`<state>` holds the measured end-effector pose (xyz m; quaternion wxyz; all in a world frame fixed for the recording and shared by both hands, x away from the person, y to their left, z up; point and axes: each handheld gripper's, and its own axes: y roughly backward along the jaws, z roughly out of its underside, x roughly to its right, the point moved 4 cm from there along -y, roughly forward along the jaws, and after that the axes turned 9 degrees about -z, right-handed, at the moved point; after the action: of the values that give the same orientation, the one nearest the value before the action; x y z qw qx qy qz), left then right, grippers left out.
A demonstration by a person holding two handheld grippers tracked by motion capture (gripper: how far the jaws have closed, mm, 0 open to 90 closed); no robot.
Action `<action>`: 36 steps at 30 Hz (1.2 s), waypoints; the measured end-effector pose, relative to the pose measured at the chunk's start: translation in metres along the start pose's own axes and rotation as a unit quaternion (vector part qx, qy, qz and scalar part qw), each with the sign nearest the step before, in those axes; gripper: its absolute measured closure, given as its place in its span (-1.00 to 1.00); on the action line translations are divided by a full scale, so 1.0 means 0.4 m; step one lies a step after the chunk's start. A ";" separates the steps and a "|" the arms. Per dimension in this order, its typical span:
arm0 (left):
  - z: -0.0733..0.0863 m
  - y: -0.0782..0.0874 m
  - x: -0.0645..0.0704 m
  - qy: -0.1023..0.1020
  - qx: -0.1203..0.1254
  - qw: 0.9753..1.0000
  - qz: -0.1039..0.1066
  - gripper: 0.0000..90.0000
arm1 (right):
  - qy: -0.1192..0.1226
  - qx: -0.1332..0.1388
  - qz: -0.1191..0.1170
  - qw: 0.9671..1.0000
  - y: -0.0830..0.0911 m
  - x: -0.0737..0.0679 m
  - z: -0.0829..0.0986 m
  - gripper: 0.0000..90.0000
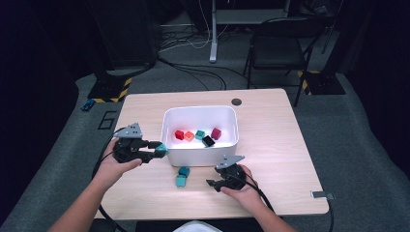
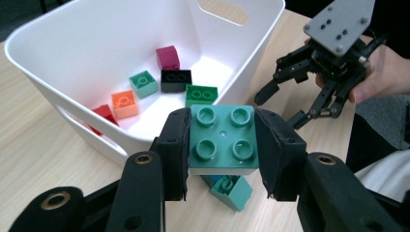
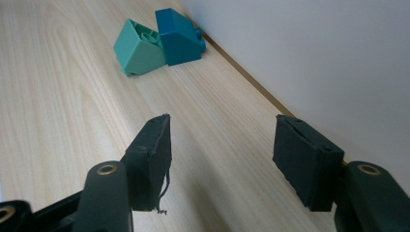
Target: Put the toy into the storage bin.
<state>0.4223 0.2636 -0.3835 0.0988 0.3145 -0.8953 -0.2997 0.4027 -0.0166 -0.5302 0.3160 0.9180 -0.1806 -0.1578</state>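
My left gripper (image 1: 158, 151) is shut on a teal four-stud brick (image 2: 222, 137), held just outside the left wall of the white bin (image 1: 199, 155). Inside the bin (image 2: 58, 58) lie several bricks: red (image 1: 179, 135), orange (image 1: 189, 136), green (image 1: 200, 134), black (image 1: 208, 141) and maroon (image 1: 216, 133). On the table in front of the bin rest a teal brick (image 1: 181, 181) and a darker blue brick (image 1: 184, 171), touching each other. My right gripper (image 1: 211, 182) stands open and empty to their right; its view shows the teal brick (image 3: 138, 48) and the blue brick (image 3: 179, 36) ahead.
The wooden table (image 1: 270, 145) has free surface to the right of the bin and along its front edge. A dark round cable port (image 1: 236, 102) sits near the table's far edge. A black chair (image 1: 278, 48) stands beyond the table.
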 end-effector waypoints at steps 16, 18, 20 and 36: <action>-0.123 -0.043 -0.019 -0.015 0.010 1.000 -0.004 0.30 | 0.001 -0.001 0.004 1.000 0.001 0.003 0.001 -0.13; -0.139 -0.051 -0.018 -0.016 0.012 1.000 -0.001 0.30 | 0.002 -0.004 0.005 1.000 0.001 0.005 0.002 -0.14; -0.154 -0.059 -0.018 -0.020 0.012 1.000 -0.002 0.30 | 0.003 -0.006 0.006 1.000 0.002 0.006 0.003 -0.14; -0.246 -0.176 -0.032 -0.013 0.023 1.000 -0.001 0.30 | 0.008 -0.007 0.008 1.000 -0.002 0.007 0.005 -0.15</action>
<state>0.5038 0.1809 -0.3466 0.0798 0.3138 -0.9028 -0.2832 0.4044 -0.0184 -0.5326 0.3252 0.9156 -0.1838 -0.1489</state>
